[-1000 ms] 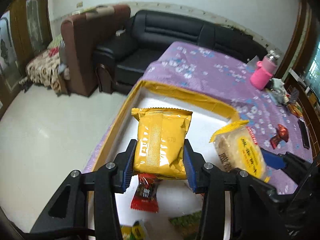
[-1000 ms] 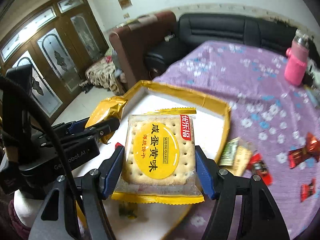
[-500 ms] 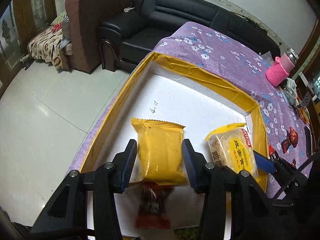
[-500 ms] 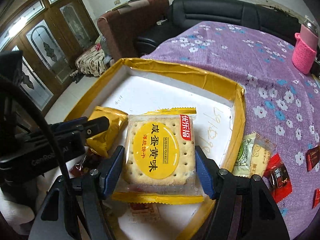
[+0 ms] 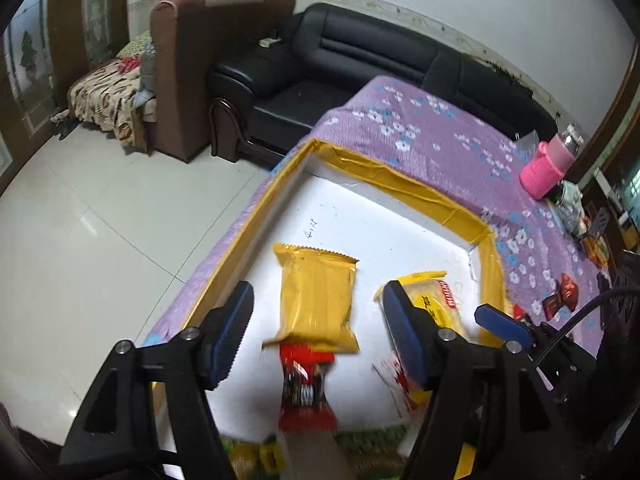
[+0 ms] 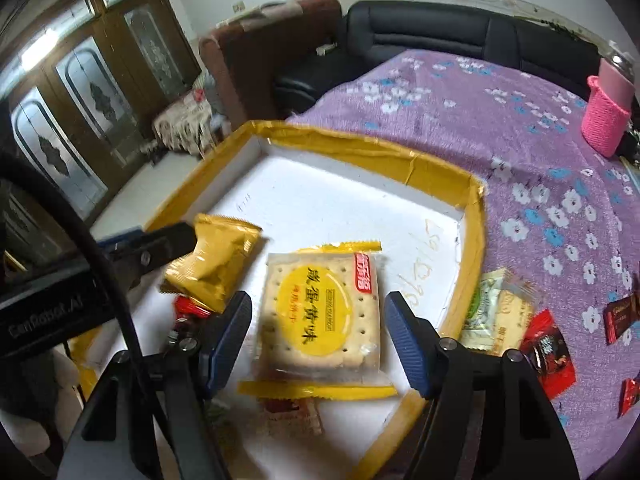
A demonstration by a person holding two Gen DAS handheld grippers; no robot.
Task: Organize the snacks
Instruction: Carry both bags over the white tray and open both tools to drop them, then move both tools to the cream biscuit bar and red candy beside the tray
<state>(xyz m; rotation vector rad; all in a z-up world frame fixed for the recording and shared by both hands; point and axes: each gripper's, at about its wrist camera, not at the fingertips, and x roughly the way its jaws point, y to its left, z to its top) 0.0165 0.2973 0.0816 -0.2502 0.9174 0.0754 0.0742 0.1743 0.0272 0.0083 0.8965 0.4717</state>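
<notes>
**Me:** Left wrist view has my left gripper (image 5: 316,328) with its jaws spread wide, nothing between the pads. The plain yellow packet (image 5: 316,294) lies in the gap, flat on the white floor of the yellow-edged tray (image 5: 384,172), its near end overlapping a red candy wrapper (image 5: 306,392).

**Partner:** And the right?

**Me:** My right gripper (image 6: 318,332) is parted as well. The salted-egg cracker packet (image 6: 324,312) sits between the pads without touching either, in the same tray (image 6: 360,148), toward its right wall.

**Partner:** How will those packets handle if you need to shift them?

**Me:** Both look light. The cracker pack is a stiff square, but I'd judge the biscuits inside brittle, so a gentle squeeze across its two side edges is best, not the crimped ends. The yellow packet looks puffy and the film is glossy, so it may slip; I'd take it across the middle of the long sides.

**Partner:** What remains?

**Me:** Loose snacks lie outside on the purple floral cloth (image 6: 500,92): a pale green-and-cream packet (image 6: 496,312) just beside the tray wall, and red wrapped candies (image 6: 550,352) beyond it. Those seem small and crinkly, and I'd pinch them at the body.
</notes>
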